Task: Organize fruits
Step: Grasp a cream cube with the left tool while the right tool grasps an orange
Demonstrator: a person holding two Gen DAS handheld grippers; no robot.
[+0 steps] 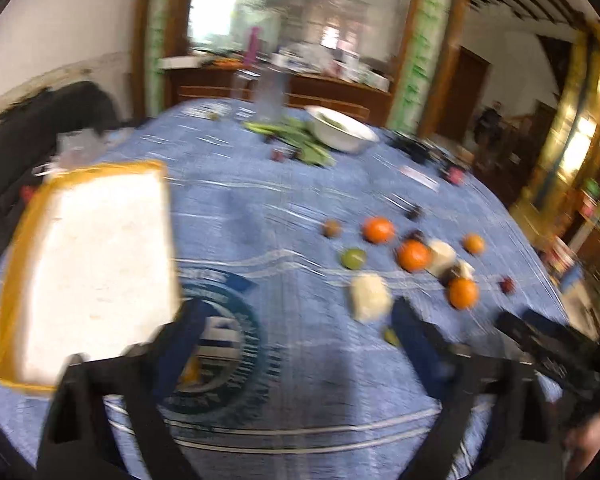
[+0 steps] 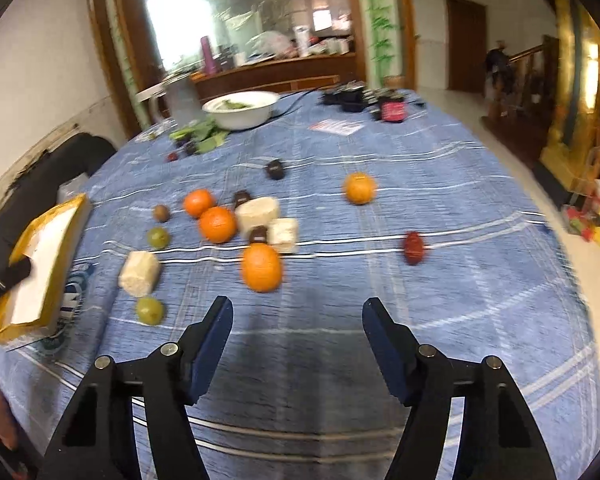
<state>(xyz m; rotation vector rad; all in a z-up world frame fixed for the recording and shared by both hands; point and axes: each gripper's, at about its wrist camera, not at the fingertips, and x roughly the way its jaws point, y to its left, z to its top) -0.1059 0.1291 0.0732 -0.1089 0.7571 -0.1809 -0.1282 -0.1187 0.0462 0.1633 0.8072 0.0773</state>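
Note:
Several oranges [image 2: 261, 267] [image 1: 463, 293], green fruits [image 2: 149, 310] [image 1: 353, 258], dark plums [image 2: 276, 169], a red fruit [image 2: 413, 247] and pale cut chunks [image 2: 139, 273] [image 1: 370, 297] lie scattered on the blue cloth. A yellow-rimmed white tray [image 1: 92, 268] [image 2: 44, 276] lies to the left. My left gripper [image 1: 296, 320] is open and empty, its left finger beside the tray's near corner. My right gripper [image 2: 298, 312] is open and empty, just short of the nearest orange; it also shows at the right edge of the left wrist view [image 1: 548, 344].
A white bowl [image 2: 242, 109] [image 1: 340, 128] with greens beside it stands at the far side of the round table [image 2: 460, 280]. A pink jar [image 2: 393, 110], cards and dark clutter sit far right. A dark chair [image 1: 40, 128] is at the left.

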